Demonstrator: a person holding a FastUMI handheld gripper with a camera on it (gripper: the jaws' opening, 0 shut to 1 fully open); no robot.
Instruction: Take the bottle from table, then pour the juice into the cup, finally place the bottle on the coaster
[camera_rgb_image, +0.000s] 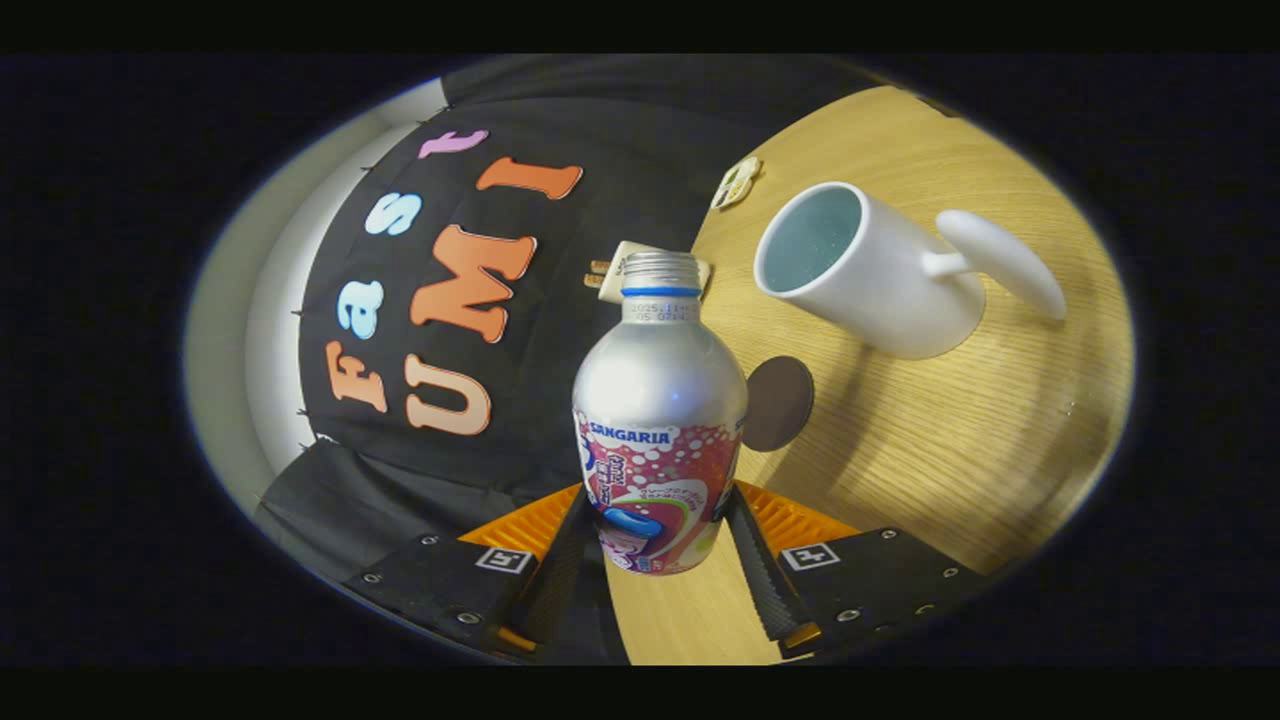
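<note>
— What's behind you?
— Black booth cloth, and a wooden table (930, 450) tilted across my view.
— The bottle (660, 420)?
— Uncapped, between my fingers; my jaws (655, 540) are clenched on its lower body from both sides.
— And the cup (860, 265)?
— White, just beyond the bottle's neck, its mouth facing me.
— The coaster (778, 403)?
— Dark, round, on the table, partly hidden behind the bottle's shoulder.
</note>
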